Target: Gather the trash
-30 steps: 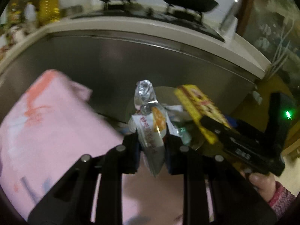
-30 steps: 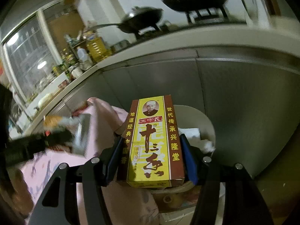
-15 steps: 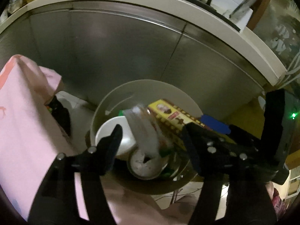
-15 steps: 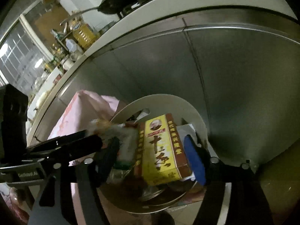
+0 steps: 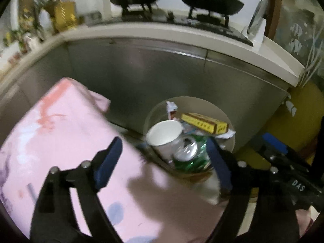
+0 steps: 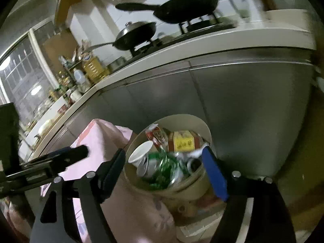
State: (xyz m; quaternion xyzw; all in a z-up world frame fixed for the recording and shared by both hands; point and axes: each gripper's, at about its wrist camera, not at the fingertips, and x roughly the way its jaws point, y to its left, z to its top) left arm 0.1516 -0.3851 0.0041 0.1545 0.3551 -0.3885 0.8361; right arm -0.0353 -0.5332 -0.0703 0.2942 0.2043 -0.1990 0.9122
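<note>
Both the left gripper (image 5: 164,162) and right gripper (image 6: 168,168) are opening wide and now empty, the snack wrapper (image 6: 157,134) and yellow box (image 6: 183,141) having dropped into the round bin (image 6: 190,121), which sits heaped beside the pink cloth (image 5: 60,131).

The bin (image 6: 206,130) hides the lower parts of the white cup (image 6: 139,151) and crushed green can (image 6: 162,168), and its base is lost in blur. Print on the yellow box (image 5: 204,122) is unreadable. Bottles at the worktop's left end (image 5: 30,30) blur together.
</note>
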